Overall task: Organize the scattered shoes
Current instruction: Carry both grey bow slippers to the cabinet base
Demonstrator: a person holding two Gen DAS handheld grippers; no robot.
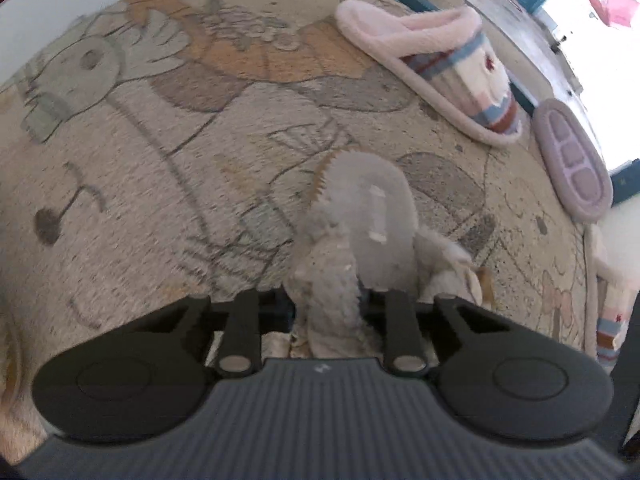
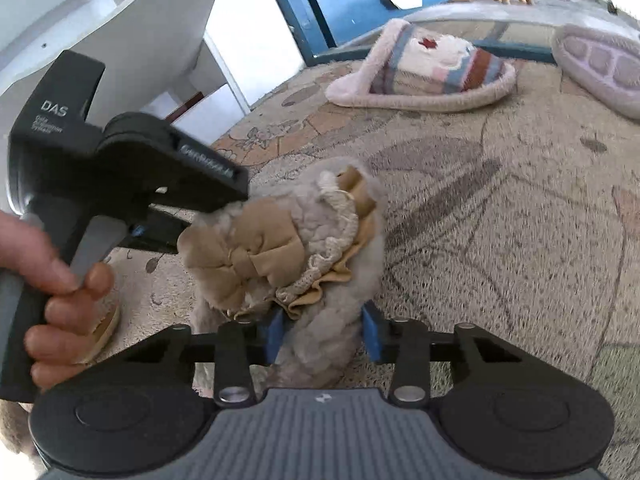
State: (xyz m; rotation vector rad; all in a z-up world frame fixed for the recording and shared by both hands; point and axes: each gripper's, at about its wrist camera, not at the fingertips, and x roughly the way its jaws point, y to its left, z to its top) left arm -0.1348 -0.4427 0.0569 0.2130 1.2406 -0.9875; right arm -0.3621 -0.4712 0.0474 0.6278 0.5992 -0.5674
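A grey fluffy slipper [image 2: 340, 216] with a tan bow and lace trim lies on the patterned rug [image 2: 500, 220]. My right gripper [image 2: 322, 332] is shut on its furry near rim, with the blue pads [image 2: 274, 334] pressing into the fur. My left gripper [image 1: 326, 300] is shut on a fold of the same grey fur, and the slipper's insole [image 1: 372, 208] shows beyond it. In the right wrist view a hand [image 2: 60, 280] holds the left gripper [image 2: 208, 220], whose tips reach into the slipper's left side. I cannot tell whether this is one slipper or two pressed together.
A pink slipper with a striped top [image 1: 460, 68] [image 2: 424, 72] lies farther back on the rug. Beside it a slipper lies upside down, lilac sole [image 1: 572, 160] [image 2: 600, 64] up. Another striped slipper [image 1: 608, 304] is at the right edge. White furniture [image 2: 120, 20] stands at the left, with a blue frame [image 2: 320, 8] behind.
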